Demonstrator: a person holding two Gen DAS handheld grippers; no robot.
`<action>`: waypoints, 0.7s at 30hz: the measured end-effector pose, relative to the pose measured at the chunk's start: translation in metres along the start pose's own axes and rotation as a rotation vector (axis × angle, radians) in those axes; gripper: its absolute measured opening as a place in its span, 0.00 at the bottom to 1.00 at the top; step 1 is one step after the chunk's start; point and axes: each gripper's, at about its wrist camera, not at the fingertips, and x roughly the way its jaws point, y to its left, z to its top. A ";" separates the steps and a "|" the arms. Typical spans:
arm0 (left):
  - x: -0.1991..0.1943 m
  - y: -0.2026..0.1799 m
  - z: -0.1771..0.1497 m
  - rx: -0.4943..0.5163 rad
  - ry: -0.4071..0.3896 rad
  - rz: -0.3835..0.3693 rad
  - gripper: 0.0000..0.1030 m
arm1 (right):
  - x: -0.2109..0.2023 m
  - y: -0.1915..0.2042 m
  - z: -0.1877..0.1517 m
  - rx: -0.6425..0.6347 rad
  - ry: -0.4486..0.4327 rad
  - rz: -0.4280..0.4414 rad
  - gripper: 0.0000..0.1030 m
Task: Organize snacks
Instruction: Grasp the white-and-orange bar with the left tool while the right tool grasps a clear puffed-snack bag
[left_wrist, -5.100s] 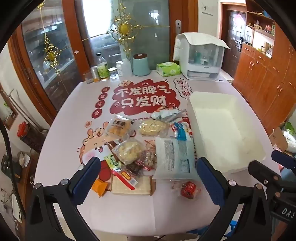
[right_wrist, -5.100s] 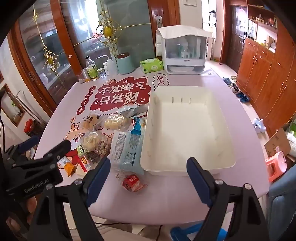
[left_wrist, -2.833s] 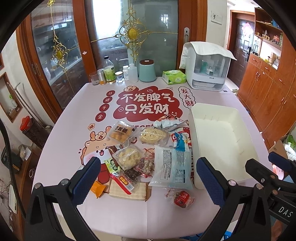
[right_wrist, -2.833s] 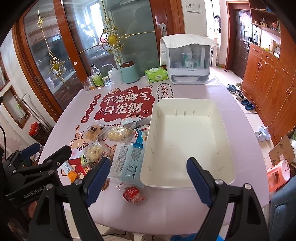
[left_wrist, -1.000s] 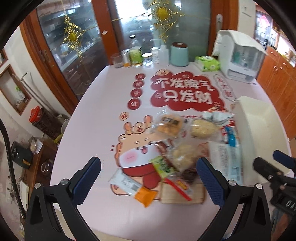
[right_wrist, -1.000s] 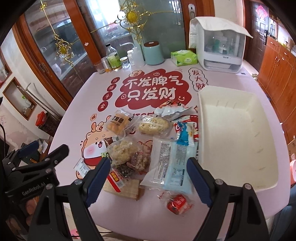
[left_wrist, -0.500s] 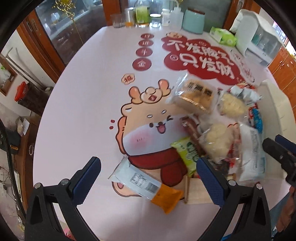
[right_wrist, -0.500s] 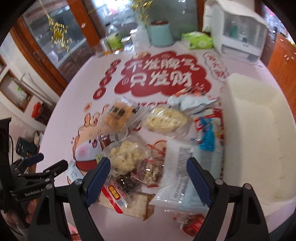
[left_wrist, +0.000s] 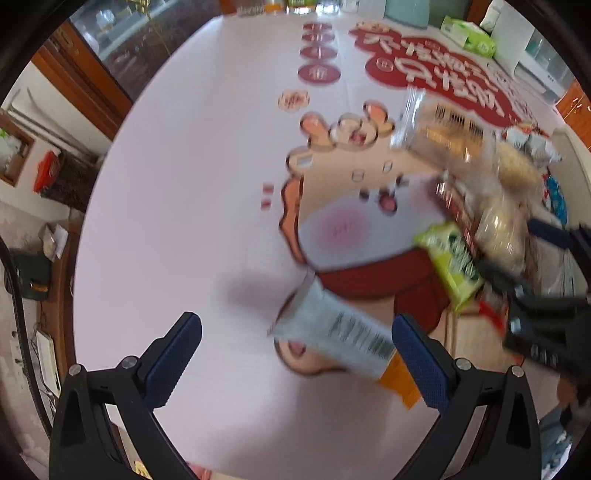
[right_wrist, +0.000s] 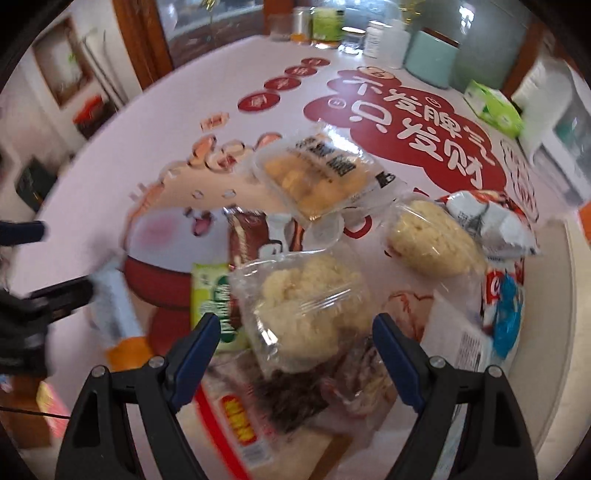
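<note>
Both grippers are spread wide, holding nothing: left gripper (left_wrist: 295, 354) above the white-and-orange packet (left_wrist: 340, 336), right gripper (right_wrist: 295, 347) above a clear bag of pale puffs (right_wrist: 306, 295), maybe popcorn, blurry though.

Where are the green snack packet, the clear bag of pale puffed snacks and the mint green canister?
green snack packet (left_wrist: 448, 264), left wrist view, middle of its face
clear bag of pale puffed snacks (right_wrist: 306, 295), right wrist view, its contents
mint green canister (right_wrist: 430, 59), right wrist view, its side
</note>
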 end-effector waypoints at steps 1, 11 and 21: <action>0.002 0.001 -0.003 -0.004 0.014 -0.010 1.00 | 0.004 0.000 0.000 -0.015 0.006 -0.006 0.83; 0.041 -0.001 -0.023 -0.195 0.203 -0.160 0.99 | -0.002 -0.018 -0.006 -0.037 -0.051 0.036 0.44; 0.058 -0.013 -0.012 -0.393 0.224 -0.138 0.93 | -0.025 -0.048 -0.015 0.109 -0.110 0.125 0.25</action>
